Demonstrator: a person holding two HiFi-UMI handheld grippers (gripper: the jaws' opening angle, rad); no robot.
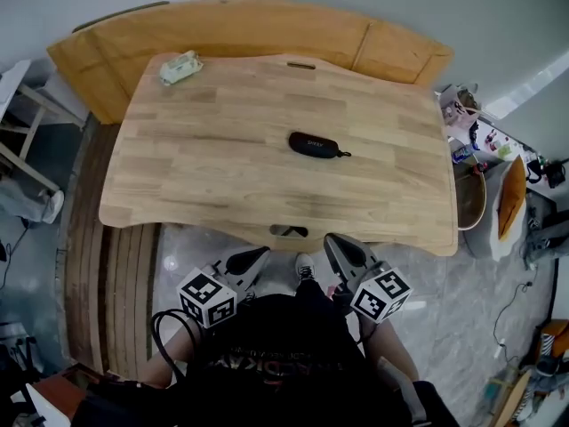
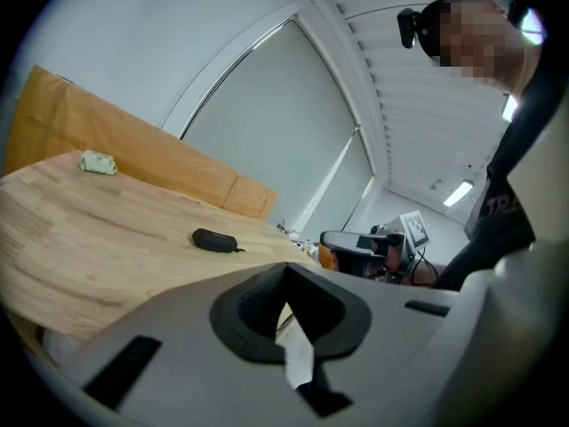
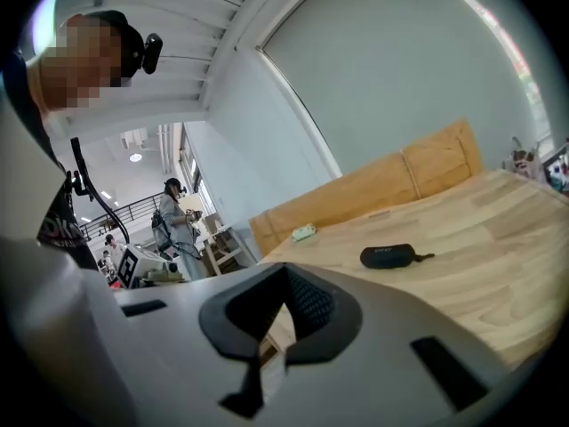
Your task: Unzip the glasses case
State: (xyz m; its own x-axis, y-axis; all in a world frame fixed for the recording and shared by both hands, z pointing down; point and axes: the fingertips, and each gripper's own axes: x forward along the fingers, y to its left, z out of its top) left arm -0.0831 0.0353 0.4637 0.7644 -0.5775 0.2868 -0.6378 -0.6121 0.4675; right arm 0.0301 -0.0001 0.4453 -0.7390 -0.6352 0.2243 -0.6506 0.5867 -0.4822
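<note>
The black glasses case (image 1: 315, 144) lies zipped shut near the middle of the wooden table (image 1: 196, 176), its pull tab pointing right. Both grippers hang below the table's near edge, well short of the case. My left gripper (image 1: 259, 256) is shut and empty, and so is my right gripper (image 1: 335, 242). In the left gripper view the case (image 2: 214, 239) shows far off beyond the closed left gripper (image 2: 286, 278). In the right gripper view the case (image 3: 388, 255) lies ahead to the right of the closed right gripper (image 3: 286, 276).
A pale green packet (image 1: 180, 68) rests at the table's far left corner. A curved wooden panel (image 1: 249, 20) stands behind the table. Cluttered items (image 1: 480, 158) sit off the right edge. A person (image 3: 171, 216) stands in the background of the right gripper view.
</note>
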